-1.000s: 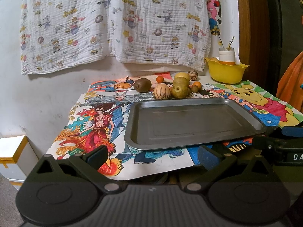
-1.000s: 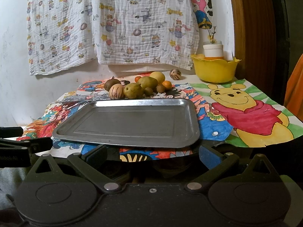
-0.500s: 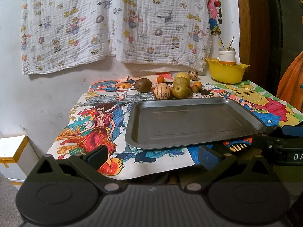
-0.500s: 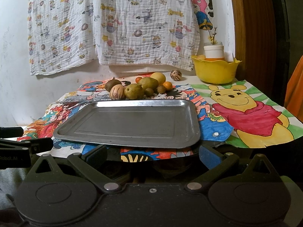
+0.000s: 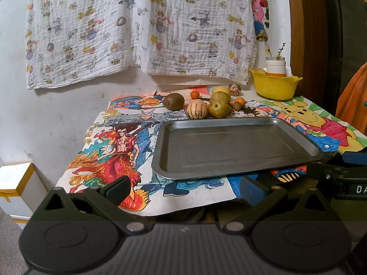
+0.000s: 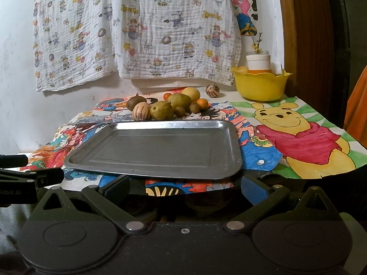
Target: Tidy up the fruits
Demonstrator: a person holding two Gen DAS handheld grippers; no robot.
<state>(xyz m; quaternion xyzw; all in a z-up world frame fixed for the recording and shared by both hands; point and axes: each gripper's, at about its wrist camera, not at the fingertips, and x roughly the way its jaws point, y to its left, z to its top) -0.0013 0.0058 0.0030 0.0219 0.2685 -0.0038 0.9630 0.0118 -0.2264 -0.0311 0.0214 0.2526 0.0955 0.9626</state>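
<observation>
Both tongs are seen spread wide with nothing between their fingers: the left gripper [image 5: 183, 189] at the bottom of the left wrist view and the right gripper [image 6: 184, 188] at the bottom of the right wrist view, each held short of the near table edge and apart from everything on it. Just above the fingers, in the middle of each frame, an empty metal tray [image 5: 231, 171] is laid on coloured drawings [image 5: 110, 160], its near rim close to the table's edge. The fruits are gathered in a tight cluster just behind the tray's far rim, above centre: a striped melon-like fruit [image 5: 196, 111], a green pear [image 5: 218, 109], a brown kiwi [image 5: 173, 101], small oranges [image 5: 239, 101] and a yellow fruit [image 5: 221, 90], several touching one another. A yellow bowl [image 5: 274, 86] stands at the upper right. Since the fruits are round and crowded, neighbours could be nudged and sent rolling when one is pinched, perhaps off the table's far or side edge. The tray must be reached over, so it could be caught and pushed by a low finger, sliding on the loose paper toward the near edge. A smooth fruit could also slip from a shallow grip.
</observation>
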